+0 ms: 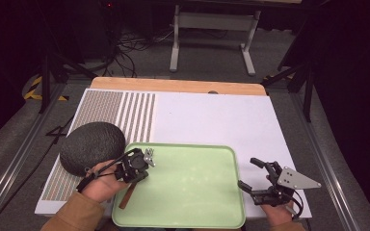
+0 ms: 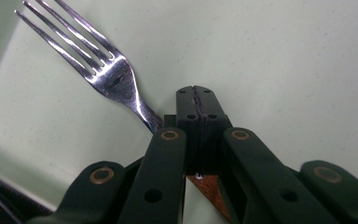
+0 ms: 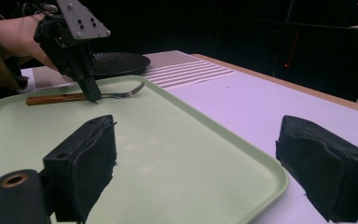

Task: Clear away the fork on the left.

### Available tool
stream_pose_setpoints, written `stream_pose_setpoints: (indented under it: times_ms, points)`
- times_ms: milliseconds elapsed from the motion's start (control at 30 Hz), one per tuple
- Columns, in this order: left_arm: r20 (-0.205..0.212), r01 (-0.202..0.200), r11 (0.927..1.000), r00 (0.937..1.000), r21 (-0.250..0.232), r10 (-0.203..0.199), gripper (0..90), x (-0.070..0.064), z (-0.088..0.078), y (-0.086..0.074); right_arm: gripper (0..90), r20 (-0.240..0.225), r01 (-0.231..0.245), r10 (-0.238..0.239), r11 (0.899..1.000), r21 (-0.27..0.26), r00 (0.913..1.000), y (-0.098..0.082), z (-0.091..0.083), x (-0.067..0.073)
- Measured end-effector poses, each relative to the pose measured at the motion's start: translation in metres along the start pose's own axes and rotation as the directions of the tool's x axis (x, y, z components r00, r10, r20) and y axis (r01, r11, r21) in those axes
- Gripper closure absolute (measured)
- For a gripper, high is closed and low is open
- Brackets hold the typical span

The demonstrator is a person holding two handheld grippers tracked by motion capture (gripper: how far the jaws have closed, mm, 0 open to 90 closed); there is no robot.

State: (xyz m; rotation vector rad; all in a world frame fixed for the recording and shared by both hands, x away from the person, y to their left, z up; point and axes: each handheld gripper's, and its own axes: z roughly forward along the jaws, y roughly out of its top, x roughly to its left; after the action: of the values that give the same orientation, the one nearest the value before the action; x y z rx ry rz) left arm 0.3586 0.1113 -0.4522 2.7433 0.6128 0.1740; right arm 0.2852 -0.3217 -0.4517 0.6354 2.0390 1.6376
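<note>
Dark room all around, with a white mat (image 1: 212,120) over the wooden table and a pale green tray (image 1: 192,192) set at my near edge. My left gripper (image 2: 198,100) has its jaws pressed together on the fork (image 2: 114,79), pinching it at the neck where the steel meets the wooden handle; the tips stand down on the tray floor at the tray's left end, so the fork seems to lie on the tray rather than hang in the air. My right gripper (image 3: 196,154) waits spread wide and empty at the tray's right rim, one jaw over the tray and one over the mat. I judge the grasp as made and the carrying as still to come: the fork has not left the tray, and the dark round plate (image 1: 92,147) just beside the tray's left corner holds nothing. In the high view, the fork's long axis runs from near-left to far-right, handle end toward me past the tray's near-left rim, tines (image 1: 149,156) aimed away toward the tray's far edge. It lies flat, tines curving slightly upward.
</note>
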Motion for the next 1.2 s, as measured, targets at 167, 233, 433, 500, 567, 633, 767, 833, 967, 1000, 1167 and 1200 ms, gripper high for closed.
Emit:
stream_pose_setpoints:
  times_ms: [167,233,433,500,567,633,767,833,967,1000,1167,1200]
  points:
    - [-0.009,0.019,0.9998,0.9998,0.004,-0.019,89.9,0.005,-0.002,-0.004,12.4,-0.004,0.002,-0.002,1.000,0.001,1.0000,0.000,0.001,0.000]
    - [-0.010,0.029,0.9996,0.9995,0.006,-0.029,89.9,0.006,-0.002,-0.006,12.4,-0.005,0.002,-0.002,1.000,0.000,1.0000,0.000,0.002,-0.001]
    - [-0.014,0.053,0.9986,0.9985,0.006,-0.053,89.8,0.012,-0.004,-0.012,12.4,-0.010,0.002,-0.002,1.000,0.000,1.0000,0.000,0.004,-0.001]
    - [-0.017,0.063,0.9980,0.9979,0.007,-0.063,89.8,0.013,-0.004,-0.014,12.4,-0.009,0.002,-0.002,1.000,0.000,1.0000,0.001,0.004,-0.001]
    - [-0.020,0.065,0.9979,0.9977,0.008,-0.065,89.9,0.014,-0.005,-0.016,12.4,-0.011,0.003,-0.003,1.000,0.000,0.9999,0.001,0.005,-0.001]
    - [-0.023,0.075,0.9972,0.9969,0.007,-0.075,89.8,0.015,-0.005,-0.017,12.4,-0.012,0.004,-0.004,1.000,0.001,0.9999,0.001,0.005,-0.001]
    - [-0.026,0.086,0.9963,0.9960,0.004,-0.086,89.8,0.017,-0.006,-0.020,12.4,-0.017,0.007,-0.007,1.000,-0.001,0.9998,0.001,0.007,-0.002]
    - [-0.029,0.087,0.9962,0.9958,0.002,-0.087,89.8,0.017,-0.006,-0.020,12.4,-0.019,0.006,-0.006,1.000,0.001,0.9998,0.002,0.007,-0.002]
    - [-0.035,0.095,0.9954,0.9948,-0.006,-0.096,87.7,0.017,-0.008,-0.021,12.4,-0.023,0.008,-0.007,1.000,0.002,0.9997,0.002,0.009,-0.002]
    - [-0.033,0.104,0.9945,0.9940,-0.015,-0.104,85.5,0.017,-0.009,-0.022,12.4,-0.024,0.008,-0.007,1.000,0.002,0.9997,0.002,0.010,-0.002]
    - [-0.028,0.088,0.9904,0.9954,-0.107,-0.092,68.2,0.017,-0.019,-0.023,12.4,-0.025,0.007,-0.007,1.000,-0.001,0.9997,0.002,0.010,-0.003]
    - [-0.029,0.076,0.9889,0.9964,-0.128,-0.080,65.2,0.016,-0.021,-0.024,12.4,-0.023,0.008,-0.008,1.000,0.000,0.9997,0.002,0.009,-0.003]
